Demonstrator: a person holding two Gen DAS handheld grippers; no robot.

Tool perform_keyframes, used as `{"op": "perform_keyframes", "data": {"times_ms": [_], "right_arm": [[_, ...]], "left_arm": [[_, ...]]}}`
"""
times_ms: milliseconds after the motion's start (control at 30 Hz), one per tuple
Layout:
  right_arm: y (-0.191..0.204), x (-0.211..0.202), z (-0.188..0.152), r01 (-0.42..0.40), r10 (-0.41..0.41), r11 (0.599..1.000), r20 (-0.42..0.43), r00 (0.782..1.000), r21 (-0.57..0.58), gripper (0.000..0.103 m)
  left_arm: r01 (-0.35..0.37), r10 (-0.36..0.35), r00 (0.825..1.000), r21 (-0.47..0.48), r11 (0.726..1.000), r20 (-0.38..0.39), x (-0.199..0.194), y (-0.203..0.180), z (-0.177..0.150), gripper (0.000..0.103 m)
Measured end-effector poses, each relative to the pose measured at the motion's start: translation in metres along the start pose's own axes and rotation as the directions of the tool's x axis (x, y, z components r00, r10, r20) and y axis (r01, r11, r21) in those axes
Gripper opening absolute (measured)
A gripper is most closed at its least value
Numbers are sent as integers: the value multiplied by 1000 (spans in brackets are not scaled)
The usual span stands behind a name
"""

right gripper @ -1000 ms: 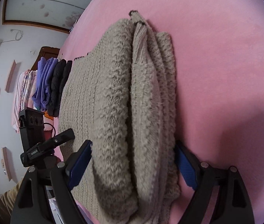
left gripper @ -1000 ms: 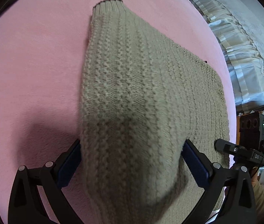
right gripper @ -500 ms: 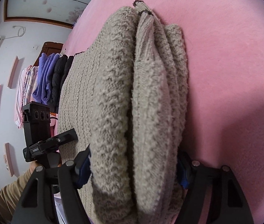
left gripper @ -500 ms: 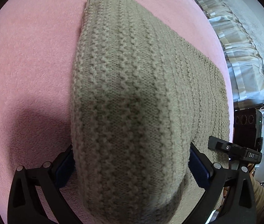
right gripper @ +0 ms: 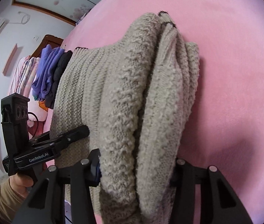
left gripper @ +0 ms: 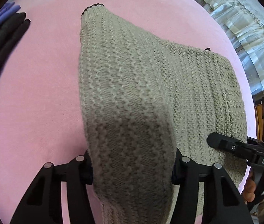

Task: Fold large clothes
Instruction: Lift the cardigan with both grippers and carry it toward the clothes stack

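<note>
The beige knitted sweater (left gripper: pixel 128 97) lies folded on the pink bedspread (left gripper: pixel 35 97), and each pair of tongs pinches one bunched end of it. The left gripper (left gripper: pixel 132 165) has its jaws narrowed onto a thick fold, which fills the gap from pad to pad; the right gripper (right gripper: pixel 135 168) clamps several stacked layers of the same knit (right gripper: pixel 132 100), so both hold the sweater.

The left wrist view shows the smooth top face of the fold running away to a dark-edged cuff, a white ruffled curtain (left gripper: pixel 243 29) at the right, and the other tool with a hand (left gripper: pixel 249 188) under it. The right wrist view alone shows the layered edge (at least three folds side by side), a pile of purple and black clothes (right gripper: pixel 51 74) at the far side of the bed, a pale wall with shelves, and a hand (right gripper: pixel 20 183) in a tan sleeve gripping the left tool. In the left view those clothes appear only as a dark strip at the left edge.

A second ago both sets of jaws stood wide, blue pads clear of the knit; they have just been closing, and the sweater is now squeezed between them. The cloth also looks raised off the bedspread at the gripped end, and the pile of clothes has come into the left view.
</note>
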State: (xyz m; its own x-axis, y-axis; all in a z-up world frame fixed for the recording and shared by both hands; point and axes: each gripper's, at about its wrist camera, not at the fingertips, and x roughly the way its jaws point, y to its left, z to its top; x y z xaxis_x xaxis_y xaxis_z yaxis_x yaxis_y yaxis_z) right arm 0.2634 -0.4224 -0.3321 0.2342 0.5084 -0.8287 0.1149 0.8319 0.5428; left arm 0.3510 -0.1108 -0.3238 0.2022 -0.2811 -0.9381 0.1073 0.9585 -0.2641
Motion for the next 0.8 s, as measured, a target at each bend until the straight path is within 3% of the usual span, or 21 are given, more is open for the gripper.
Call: {"op": "perform_keyframes", "data": {"times_ms": [367,667,800], "right_arm": [[60,-68,-46,16,-16,1000,23,1000,-16,48],[141,-91,-89,42,-39,997,42,998,-62,48],[192,-86,-95,58,-53,995,75,996,-76,48]], "left_arm": [[54,-54,999,15,998,3,-98,-6,-40,53],[92,-93,995,25,995,22,-186,46,-69,53],[113,-115,992,45,993,53,-226,89,-70,53]]}}
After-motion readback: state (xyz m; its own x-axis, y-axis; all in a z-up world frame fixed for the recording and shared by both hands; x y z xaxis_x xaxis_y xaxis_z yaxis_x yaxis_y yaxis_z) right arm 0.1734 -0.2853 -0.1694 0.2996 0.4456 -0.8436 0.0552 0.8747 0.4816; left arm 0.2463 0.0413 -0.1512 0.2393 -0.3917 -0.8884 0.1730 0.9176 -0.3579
